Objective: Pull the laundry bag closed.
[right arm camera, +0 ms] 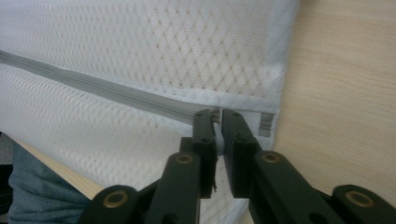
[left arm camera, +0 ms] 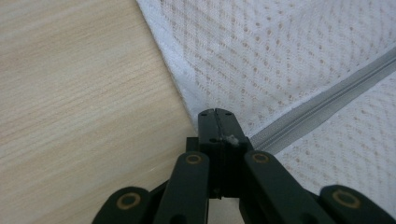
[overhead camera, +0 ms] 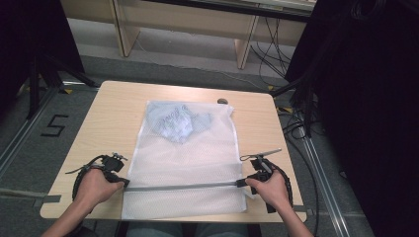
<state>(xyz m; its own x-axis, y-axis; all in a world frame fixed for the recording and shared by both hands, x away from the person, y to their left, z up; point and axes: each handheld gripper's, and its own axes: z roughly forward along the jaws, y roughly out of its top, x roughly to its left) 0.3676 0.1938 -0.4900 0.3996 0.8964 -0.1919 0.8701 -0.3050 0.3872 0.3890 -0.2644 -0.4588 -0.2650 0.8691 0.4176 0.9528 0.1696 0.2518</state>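
A white mesh laundry bag point(overhead camera: 185, 163) with a grey zipper point(overhead camera: 183, 187) lay flat on the light wooden table point(overhead camera: 108, 118), its near edge hanging over the table's front edge. A crumpled pale blue garment point(overhead camera: 177, 123) showed through the mesh near the bag's far end. The zipper ran across the bag close to the near edge, from one side seam to the other.

The left gripper point(left arm camera: 215, 114) sat at the zipper's left end, on the bag's side seam. Its fingers point(left arm camera: 208, 126) were pressed together with no gap between them, and a small pale piece sat just beside their tips; they seemed to pinch the bag's edge there, though the grip itself was hidden under the tips.

The right gripper point(right arm camera: 219, 116) sat at the zipper's right end, by the bag's corner. Its fingers point(right arm camera: 204, 128) stood apart by a narrow slit, with a small metal piece, probably the zipper pull, showing between the tips. Whether the pads pressed on it could not be told.

Both hands rested low on the table at the bag's sides.
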